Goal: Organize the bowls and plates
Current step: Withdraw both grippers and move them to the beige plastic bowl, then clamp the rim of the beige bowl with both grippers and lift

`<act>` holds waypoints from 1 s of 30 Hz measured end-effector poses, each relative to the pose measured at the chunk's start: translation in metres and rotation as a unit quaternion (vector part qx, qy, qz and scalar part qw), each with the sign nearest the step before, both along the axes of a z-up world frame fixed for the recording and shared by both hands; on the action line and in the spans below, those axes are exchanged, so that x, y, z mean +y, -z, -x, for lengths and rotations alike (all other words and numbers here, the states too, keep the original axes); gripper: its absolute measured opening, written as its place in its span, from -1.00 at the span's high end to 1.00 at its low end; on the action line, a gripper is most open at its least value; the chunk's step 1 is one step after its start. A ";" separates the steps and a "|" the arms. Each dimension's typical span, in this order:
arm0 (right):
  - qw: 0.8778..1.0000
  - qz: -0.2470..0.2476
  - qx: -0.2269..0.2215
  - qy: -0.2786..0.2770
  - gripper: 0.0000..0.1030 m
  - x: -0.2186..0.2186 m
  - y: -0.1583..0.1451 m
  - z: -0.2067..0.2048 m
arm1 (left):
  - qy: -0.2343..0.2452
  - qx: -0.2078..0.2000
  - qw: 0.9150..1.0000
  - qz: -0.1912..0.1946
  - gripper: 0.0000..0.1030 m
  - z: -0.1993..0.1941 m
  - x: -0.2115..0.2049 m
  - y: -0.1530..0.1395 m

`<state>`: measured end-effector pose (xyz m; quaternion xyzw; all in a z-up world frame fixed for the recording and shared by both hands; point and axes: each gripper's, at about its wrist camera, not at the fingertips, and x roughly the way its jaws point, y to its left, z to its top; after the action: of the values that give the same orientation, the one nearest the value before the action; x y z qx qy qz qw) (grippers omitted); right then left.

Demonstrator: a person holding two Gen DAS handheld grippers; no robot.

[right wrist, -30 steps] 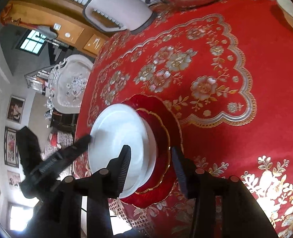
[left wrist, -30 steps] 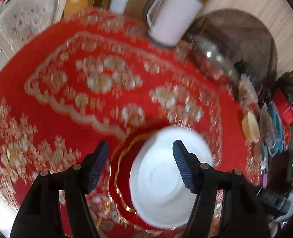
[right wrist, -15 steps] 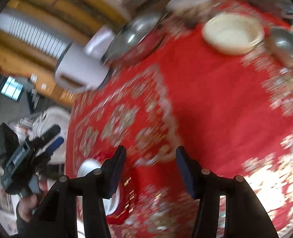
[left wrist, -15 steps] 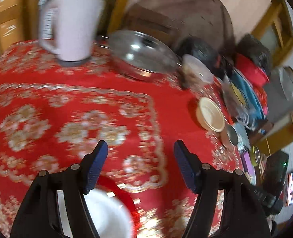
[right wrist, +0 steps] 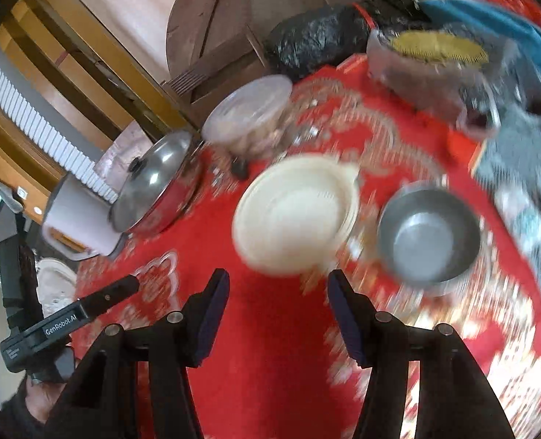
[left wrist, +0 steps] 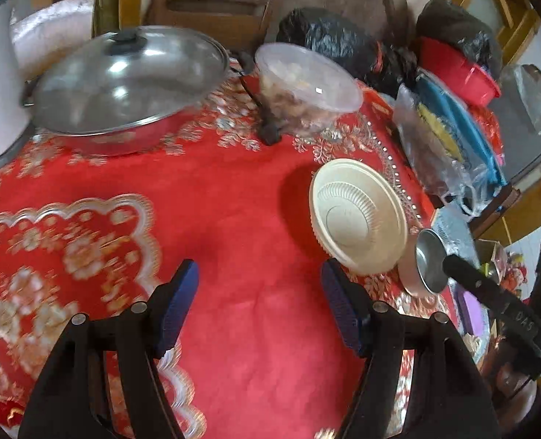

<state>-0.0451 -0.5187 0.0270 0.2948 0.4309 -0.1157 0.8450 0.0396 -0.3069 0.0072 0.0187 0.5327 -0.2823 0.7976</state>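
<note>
Two bowls sit side by side on the red cloth (left wrist: 234,201): a cream bowl (left wrist: 358,216) at centre right of the left view, and a steel bowl (right wrist: 429,232) just right of it in the right view, which is blurred. The left gripper (left wrist: 259,307) hangs over bare cloth at lower centre, fingers spread, nothing between them. The right gripper (right wrist: 278,314) has just been opening; its fingers stand apart and empty, below the cream bowl. A lidded pan (left wrist: 127,84) lies upper left, a clear tub (left wrist: 307,87) at upper centre, a white jug (right wrist: 78,226) at far left
</note>
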 end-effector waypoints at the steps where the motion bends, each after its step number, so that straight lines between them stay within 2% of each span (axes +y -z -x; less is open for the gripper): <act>1: 1.000 0.004 -0.001 -0.005 -0.13 -0.011 0.003 -0.008 | 0.001 -0.003 1.000 -0.010 -0.33 -0.003 -0.010 0.006; 6: 0.999 0.025 0.007 -0.027 -0.13 -0.035 0.020 -0.035 | 0.031 0.010 0.999 -0.026 -0.33 -0.011 -0.046 0.028; 12: 0.999 0.012 0.028 -0.021 -0.13 -0.059 0.050 -0.062 | 0.043 0.022 0.998 -0.041 -0.33 -0.015 -0.075 0.047; 17: 0.998 -0.005 0.049 -0.025 -0.12 -0.066 0.068 -0.074 | 0.046 0.056 0.996 -0.049 -0.32 -0.018 -0.090 0.067; 19: 0.998 -0.013 0.057 -0.031 0.10 -0.066 0.075 -0.077 | 0.049 0.064 0.996 -0.047 -0.14 -0.018 -0.093 0.070; 20: 0.998 -0.014 0.062 -0.031 0.17 -0.067 0.078 -0.078 | 0.048 0.065 0.996 -0.046 0.15 -0.018 -0.094 0.070; 21: 0.997 -0.012 0.065 -0.027 0.36 -0.067 0.080 -0.078 | 0.046 0.068 0.995 -0.049 0.52 -0.018 -0.095 0.070; 22: 0.997 -0.015 0.066 -0.024 0.74 -0.069 0.082 -0.077 | 0.048 0.073 0.995 -0.047 0.70 -0.017 -0.096 0.069; 24: 0.997 -0.035 0.060 -0.027 0.81 -0.071 0.084 -0.076 | 0.046 0.064 0.995 -0.058 0.70 -0.012 -0.096 0.065; 30: 0.996 -0.065 0.053 -0.033 0.82 -0.066 0.078 -0.070 | 0.045 0.075 0.995 -0.047 0.70 -0.005 -0.080 0.051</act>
<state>0.0246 -0.5847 -0.0515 0.3277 0.4915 -0.0749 0.8034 0.0448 -0.3870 -0.0443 0.0591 0.6025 -0.2928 0.7401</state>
